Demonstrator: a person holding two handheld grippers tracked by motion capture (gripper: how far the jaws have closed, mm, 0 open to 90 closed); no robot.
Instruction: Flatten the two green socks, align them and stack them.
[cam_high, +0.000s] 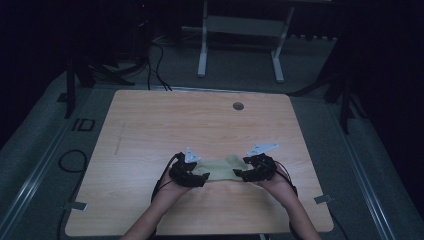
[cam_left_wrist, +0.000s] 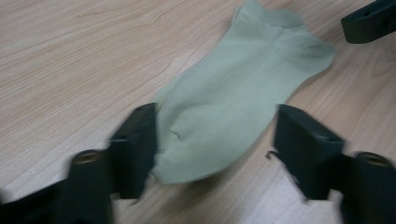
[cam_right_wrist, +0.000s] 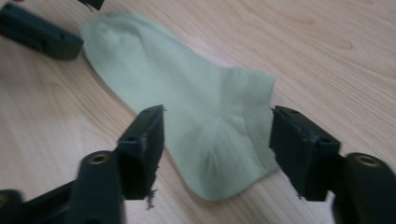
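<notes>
- Left of the scene first: left gripper (cam_high: 189, 173) down at the near middle of the wooden table (cam_high: 150, 125), at the left end of a pale green sock (cam_high: 220, 168) lying flat on the bare wood.
- From the left gripper view: jaws spread wide, toe end of the sock (cam_left_wrist: 233, 107) between them, cloth edge at or just beside the left jaw, the right jaw apart from it; nothing clamped.
- Middle: sock stretched sideways between the two tools, toe toward the left hand, cuff toward the right (ribbed band plain in the right gripper view).
- Right: right gripper (cam_high: 255, 170) at the cuff end, jaws likewise wide apart, straddling the heel and cuff of the sock (cam_right_wrist: 205, 126); whether the pads touch the cloth cannot be told, but no grip is made.
- Far jaw of the left gripper (cam_right_wrist: 39, 32) in sight past the toe in the right gripper view.
- Step in hand, as a judgement: lining up on both ends of the sock ahead of a grasp (likely for folding or lifting; not settled by the pictures).
- Next move calls for: lowering each pair of jaws so one pad slips under the thin edge, then closing both together; flat cloth on smooth wood may slide or bunch instead of being caught.
</notes>
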